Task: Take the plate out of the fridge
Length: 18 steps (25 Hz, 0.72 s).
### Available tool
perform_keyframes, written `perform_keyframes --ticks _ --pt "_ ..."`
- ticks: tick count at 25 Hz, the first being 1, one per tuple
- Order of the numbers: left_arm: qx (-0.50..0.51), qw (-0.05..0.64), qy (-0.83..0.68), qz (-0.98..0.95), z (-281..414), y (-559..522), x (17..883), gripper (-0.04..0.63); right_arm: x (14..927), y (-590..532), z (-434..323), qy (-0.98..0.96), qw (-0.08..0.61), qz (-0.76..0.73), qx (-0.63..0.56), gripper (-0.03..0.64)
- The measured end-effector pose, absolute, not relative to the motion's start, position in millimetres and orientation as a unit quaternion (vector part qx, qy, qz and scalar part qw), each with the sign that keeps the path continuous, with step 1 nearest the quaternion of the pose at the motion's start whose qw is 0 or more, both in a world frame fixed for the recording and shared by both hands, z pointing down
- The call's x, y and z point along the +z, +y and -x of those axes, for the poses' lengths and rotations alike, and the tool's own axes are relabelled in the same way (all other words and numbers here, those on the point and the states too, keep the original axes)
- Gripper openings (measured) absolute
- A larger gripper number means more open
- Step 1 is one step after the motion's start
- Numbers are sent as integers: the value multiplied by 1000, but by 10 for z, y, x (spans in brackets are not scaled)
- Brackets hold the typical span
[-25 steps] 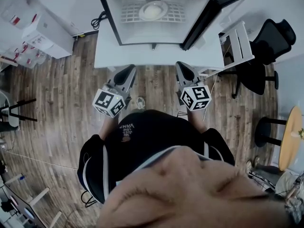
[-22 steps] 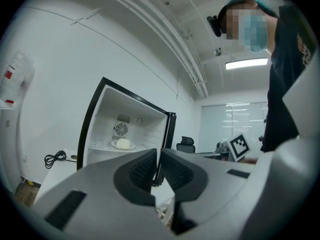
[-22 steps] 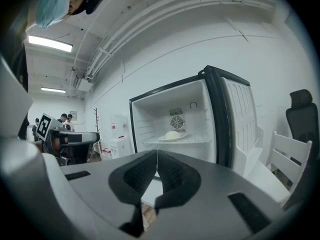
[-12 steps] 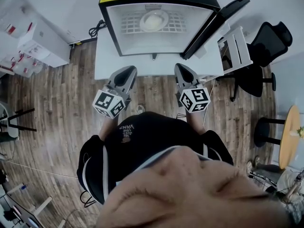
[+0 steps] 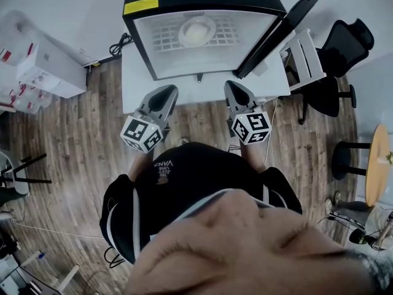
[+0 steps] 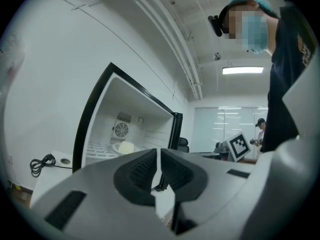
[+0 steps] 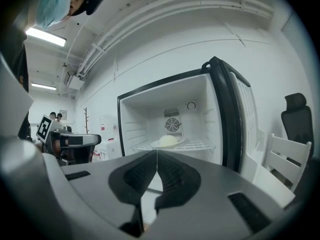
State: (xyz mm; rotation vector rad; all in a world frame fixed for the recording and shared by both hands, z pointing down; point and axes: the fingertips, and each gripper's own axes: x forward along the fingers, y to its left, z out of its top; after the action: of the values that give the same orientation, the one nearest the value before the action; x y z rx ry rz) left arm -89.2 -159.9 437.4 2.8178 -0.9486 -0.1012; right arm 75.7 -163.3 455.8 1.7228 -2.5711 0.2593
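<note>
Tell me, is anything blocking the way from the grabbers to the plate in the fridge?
Nothing visible is. The fridge door is swung open to the right, and the plate sits on the wire shelf in plain sight. The left gripper and right gripper, both shut and empty, face the opening.

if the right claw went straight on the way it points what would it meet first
Probably the front edge of the wire shelf in the open fridge, just below the plate; nothing shows in between, though depth is unclear.
</note>
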Motion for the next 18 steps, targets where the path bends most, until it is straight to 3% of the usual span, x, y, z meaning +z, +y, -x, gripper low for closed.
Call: perform_keyframes --ticks 18 --pt "-26 91 -284 -954 972 -1965 4473 32 4601 -1873 -658 -810 19 -579 85 12"
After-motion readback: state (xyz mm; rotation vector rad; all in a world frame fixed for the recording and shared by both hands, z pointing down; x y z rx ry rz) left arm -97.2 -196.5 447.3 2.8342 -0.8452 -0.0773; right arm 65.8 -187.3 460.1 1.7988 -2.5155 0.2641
